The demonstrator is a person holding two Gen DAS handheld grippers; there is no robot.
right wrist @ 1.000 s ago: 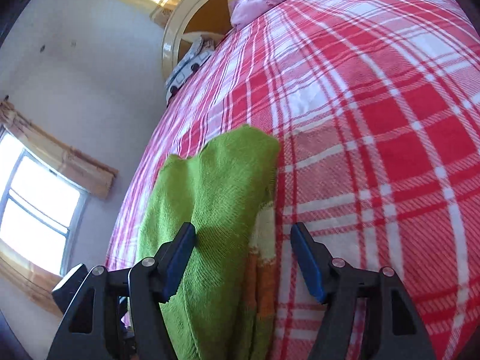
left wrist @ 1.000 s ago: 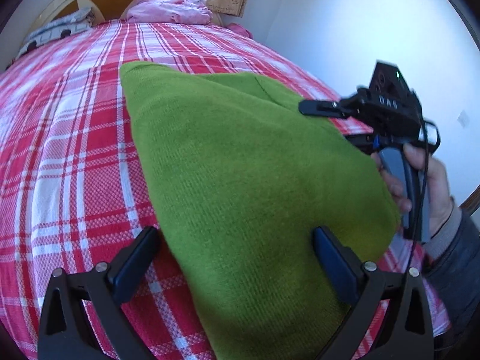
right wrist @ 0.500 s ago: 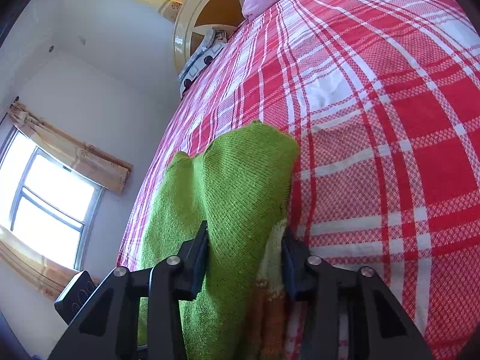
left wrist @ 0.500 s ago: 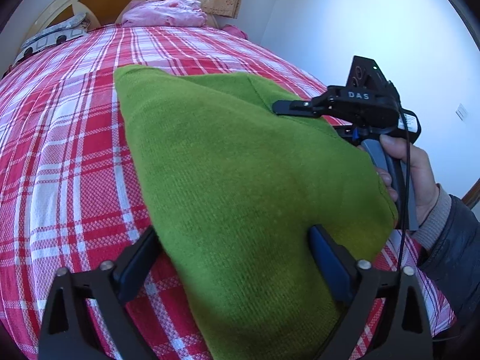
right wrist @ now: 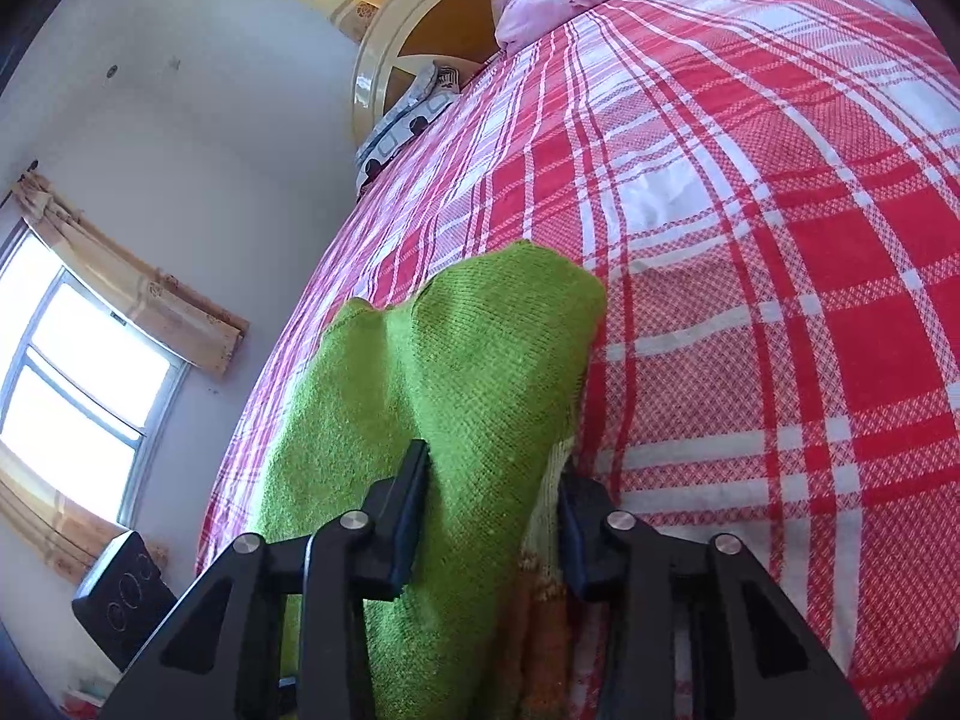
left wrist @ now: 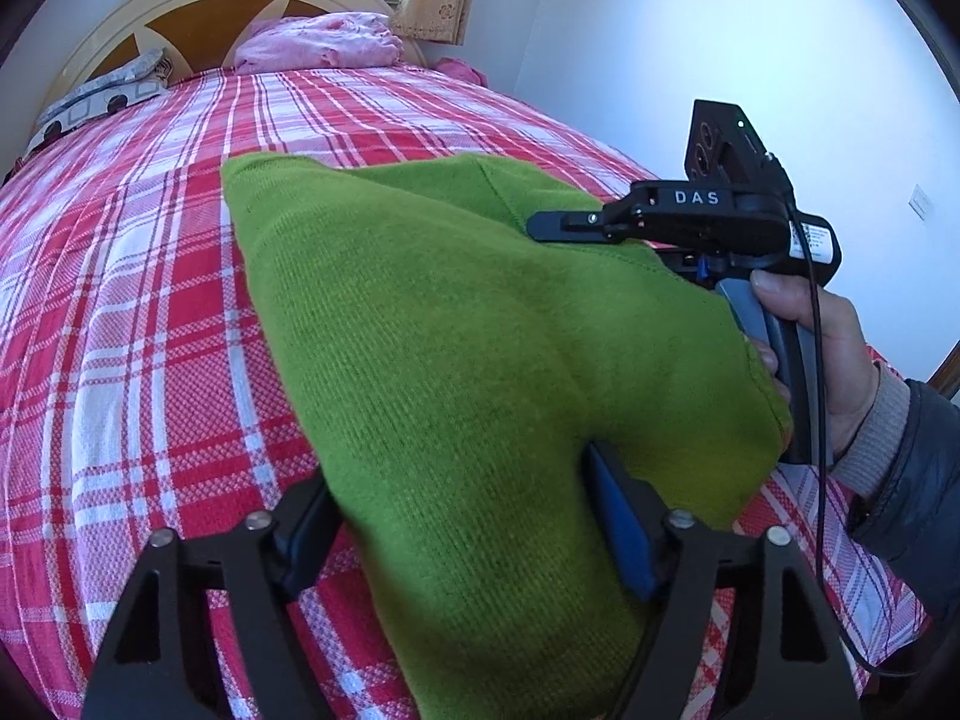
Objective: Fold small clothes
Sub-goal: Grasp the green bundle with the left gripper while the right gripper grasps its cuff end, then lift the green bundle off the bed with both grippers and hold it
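A green knitted garment [left wrist: 456, 360] lies on the red checked bed [left wrist: 150, 300], near its front edge. Both tools have just been closing on it. The left hand-held gripper [left wrist: 462, 534] has the near fold between its jaws, and the pads seem to press the cloth. The right hand-held gripper [right wrist: 492, 516] is clenched on the garment's right edge. To fold well, I think both should lift together, keep the edge straight between them, and lay it over evenly without dragging the bed cover.
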